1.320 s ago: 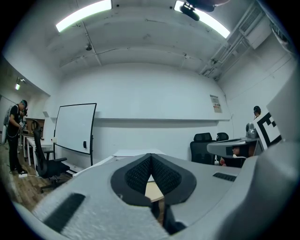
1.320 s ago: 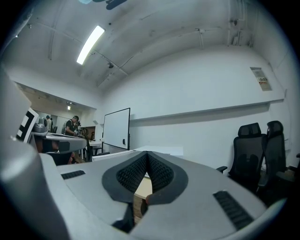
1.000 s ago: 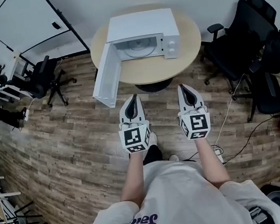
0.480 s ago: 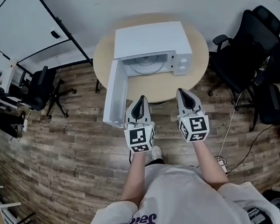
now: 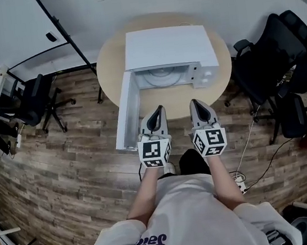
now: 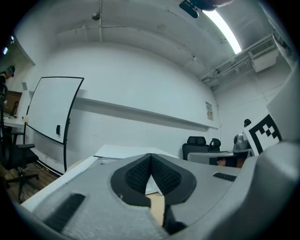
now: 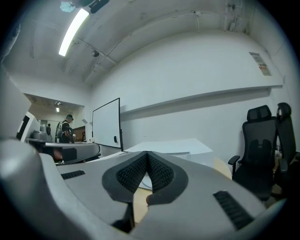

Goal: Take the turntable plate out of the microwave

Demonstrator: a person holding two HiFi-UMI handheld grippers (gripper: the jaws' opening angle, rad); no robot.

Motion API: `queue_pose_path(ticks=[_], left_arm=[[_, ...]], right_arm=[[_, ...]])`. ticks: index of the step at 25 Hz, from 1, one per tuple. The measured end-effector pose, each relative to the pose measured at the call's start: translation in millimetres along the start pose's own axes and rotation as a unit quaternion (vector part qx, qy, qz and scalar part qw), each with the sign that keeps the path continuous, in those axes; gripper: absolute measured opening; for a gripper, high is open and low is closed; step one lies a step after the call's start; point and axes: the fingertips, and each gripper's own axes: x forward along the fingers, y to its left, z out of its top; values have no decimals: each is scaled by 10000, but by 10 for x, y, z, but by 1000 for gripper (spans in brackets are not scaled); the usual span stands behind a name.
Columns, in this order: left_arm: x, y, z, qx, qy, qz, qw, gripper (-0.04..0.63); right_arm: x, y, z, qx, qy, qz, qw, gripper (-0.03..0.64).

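Note:
A white microwave [image 5: 167,46] stands on a round wooden table [image 5: 106,69], its door [image 5: 127,110] swung fully open to the left. The glass turntable plate [image 5: 162,77] lies inside the open cavity. My left gripper [image 5: 159,109] and right gripper [image 5: 193,102] are held side by side, level, just in front of the table's near edge and short of the cavity. Both are shut with nothing between the pads. In the left gripper view the shut left gripper [image 6: 151,157] points at the microwave top [image 6: 126,151]. The right gripper [image 7: 147,155] likewise faces the microwave [image 7: 168,144].
Black office chairs [image 5: 276,54] crowd the right side of the table, and another chair [image 5: 33,99] stands at the left. A whiteboard [image 5: 7,25] leans at the back left. A cable and power strip [image 5: 239,180] lie on the wood floor to my right.
Both grippers have moved forward together toward the microwave, from over the floor to the table's near edge. The jaws stayed shut.

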Motion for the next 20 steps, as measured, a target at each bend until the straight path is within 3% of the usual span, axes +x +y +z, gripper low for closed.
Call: queue_pose_path(ticks=[11,20], left_arm=[[766,176,-278,17,89,-20,10000,14],[1190,408,-434,-144,233,311,9991,14]], right_arm=[[752,-397,-806,759,777,226,9938,14],[1274,-578,-1518,1941,1550,525,9672,15]])
